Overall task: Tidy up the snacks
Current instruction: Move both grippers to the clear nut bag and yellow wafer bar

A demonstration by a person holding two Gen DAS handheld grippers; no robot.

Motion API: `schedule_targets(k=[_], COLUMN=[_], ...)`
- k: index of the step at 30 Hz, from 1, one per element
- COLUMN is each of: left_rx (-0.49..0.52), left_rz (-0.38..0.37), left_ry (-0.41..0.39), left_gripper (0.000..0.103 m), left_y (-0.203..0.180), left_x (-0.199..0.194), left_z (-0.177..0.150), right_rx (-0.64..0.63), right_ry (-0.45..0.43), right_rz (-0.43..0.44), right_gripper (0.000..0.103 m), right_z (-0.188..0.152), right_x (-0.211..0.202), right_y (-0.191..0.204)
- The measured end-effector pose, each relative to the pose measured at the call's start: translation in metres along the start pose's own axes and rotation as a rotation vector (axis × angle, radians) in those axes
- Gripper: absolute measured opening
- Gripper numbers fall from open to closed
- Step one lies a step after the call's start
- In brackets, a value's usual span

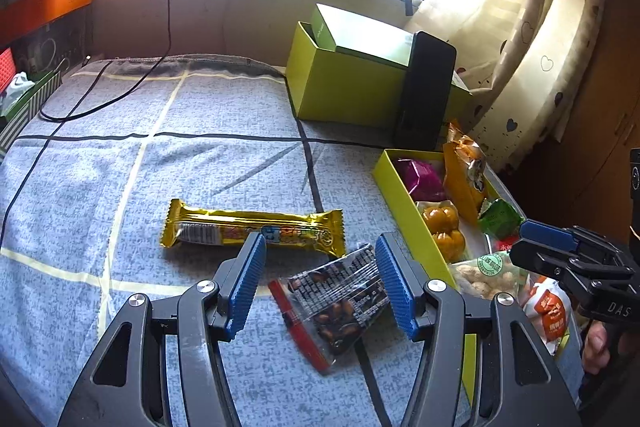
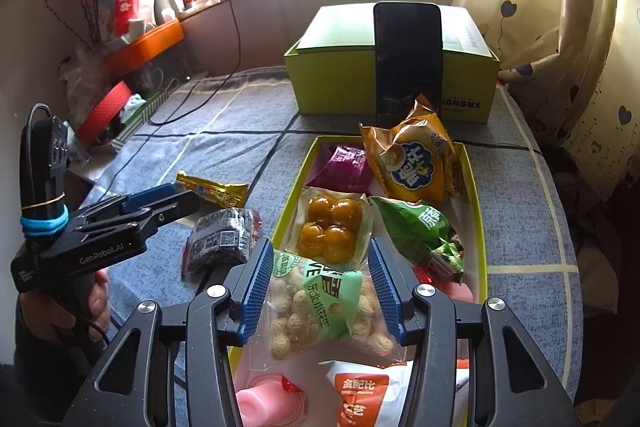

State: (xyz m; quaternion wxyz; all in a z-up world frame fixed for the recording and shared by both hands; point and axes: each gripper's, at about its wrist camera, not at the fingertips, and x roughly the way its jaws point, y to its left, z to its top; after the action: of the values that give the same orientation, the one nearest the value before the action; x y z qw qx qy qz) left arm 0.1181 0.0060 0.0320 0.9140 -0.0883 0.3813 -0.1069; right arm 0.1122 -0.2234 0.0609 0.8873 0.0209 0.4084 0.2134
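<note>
Sunlit windows back a bed with a grey checked cover [image 1: 120,155]. We hold our left gripper [image 1: 320,279] with jaws spread, touching nothing, over a dark nut packet [image 1: 340,303]; a yellow bar [image 1: 252,231] lies at ten o'clock of that packet. Our right gripper [image 2: 318,291] brackets a peanut bag [image 2: 320,307] in the yellow tray [image 2: 478,227]; we cannot tell whether its jaws press it.
</note>
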Motion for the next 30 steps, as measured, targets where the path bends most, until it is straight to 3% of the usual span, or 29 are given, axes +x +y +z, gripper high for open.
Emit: schedule_targets(k=[22, 24, 30], left_rx=[0.161, 0.194, 0.327], left_rz=[-0.126, -0.137, -0.176], left_ry=[0.068, 0.089, 0.146], left_gripper=[0.058, 0.063, 0.063], left_y=[-0.014, -0.018, -0.032], left_x=[0.026, 0.028, 0.022], left_z=[-0.009, -0.012, -0.022], right_rx=[-0.033, -0.035, -0.041], right_ry=[0.023, 0.022, 0.024], right_rz=[0.025, 0.027, 0.023], right_gripper=[0.048, 0.048, 0.048], right_z=[0.001, 0.001, 0.001], right_x=[0.007, 0.005, 0.003], right_y=[0.014, 0.015, 0.016])
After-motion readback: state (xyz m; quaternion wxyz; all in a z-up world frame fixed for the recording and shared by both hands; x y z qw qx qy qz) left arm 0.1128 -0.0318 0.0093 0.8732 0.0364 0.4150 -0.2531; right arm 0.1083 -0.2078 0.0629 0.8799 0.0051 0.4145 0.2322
